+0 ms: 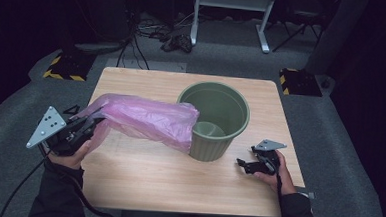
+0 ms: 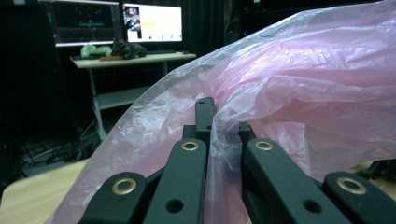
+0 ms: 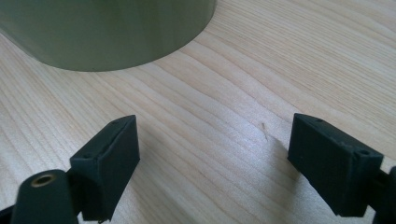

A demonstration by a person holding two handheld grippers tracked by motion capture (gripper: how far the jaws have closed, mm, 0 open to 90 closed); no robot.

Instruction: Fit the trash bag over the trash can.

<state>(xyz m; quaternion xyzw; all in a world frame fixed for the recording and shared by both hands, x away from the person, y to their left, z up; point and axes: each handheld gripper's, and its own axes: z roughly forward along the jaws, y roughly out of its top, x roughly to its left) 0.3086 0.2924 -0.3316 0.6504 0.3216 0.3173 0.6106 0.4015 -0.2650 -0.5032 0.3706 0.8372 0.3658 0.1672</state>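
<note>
A thin pink plastic bag (image 1: pixel 145 118) stretches from my left gripper (image 1: pixel 91 125) across to the rim of a green ribbed bin (image 1: pixel 215 120), its far end draped over the bin's left side. My left gripper is shut on the bag's edge, the film pinched between the black jaws (image 2: pixel 219 135) and billowing above them as the bag (image 2: pixel 303 93). My right gripper (image 1: pixel 245 165) rests low on the table, right of the bin's base, and stands open (image 3: pixel 212 158) with bare wood between its pads. The bin's wall (image 3: pixel 107 28) lies just ahead of it.
The wooden table (image 1: pixel 177 188) has free surface in front of the bin. Beyond the far edge lie floor cables (image 1: pixel 165 34), a white desk frame (image 1: pixel 231 10) and yellow-black striped bases (image 1: pixel 65 67). Monitors (image 2: pixel 152 23) glow on a desk in the left gripper view.
</note>
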